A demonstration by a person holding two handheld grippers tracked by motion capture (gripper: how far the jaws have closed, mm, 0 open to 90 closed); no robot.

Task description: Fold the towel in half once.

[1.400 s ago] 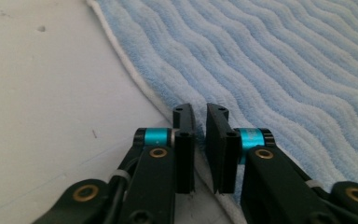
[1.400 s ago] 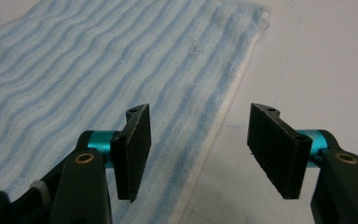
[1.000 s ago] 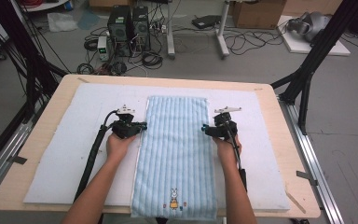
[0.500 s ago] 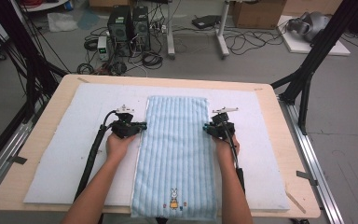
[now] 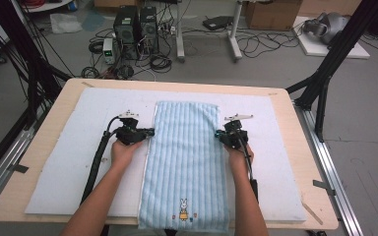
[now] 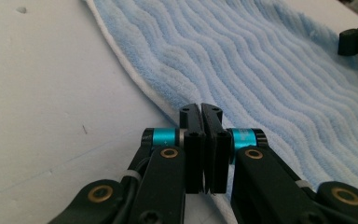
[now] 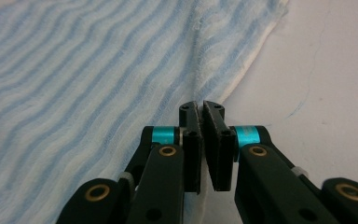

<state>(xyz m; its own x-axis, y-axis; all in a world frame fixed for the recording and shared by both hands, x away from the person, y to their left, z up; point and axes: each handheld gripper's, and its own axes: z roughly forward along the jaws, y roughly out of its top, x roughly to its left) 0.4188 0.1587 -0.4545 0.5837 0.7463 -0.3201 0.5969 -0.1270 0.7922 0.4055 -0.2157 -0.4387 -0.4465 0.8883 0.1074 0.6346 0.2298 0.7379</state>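
Observation:
A light blue striped towel [image 5: 184,162] with a small rabbit picture at its near end lies flat along the middle of a white mat [image 5: 78,162]. My left gripper [image 5: 150,132] is at the towel's left edge, its jaws shut on the white hem [image 6: 168,105]. At the right edge sits my right gripper [image 5: 219,133]. Its jaws have just been closing and now pinch the towel's border [image 7: 223,79]. In the right gripper view a thin strip of cloth shows between the pads. Both hands rest low on the mat.
The mat covers a wooden table [image 5: 305,147] with bare wood round its rim. Black frame legs [image 5: 325,73] stand at both far corners. Computer boxes [image 5: 135,24] and cables lie on the floor beyond the table.
The right gripper's jaws have drawn together at the towel's right edge. Both hands stay where they were, and the towel lies as before.

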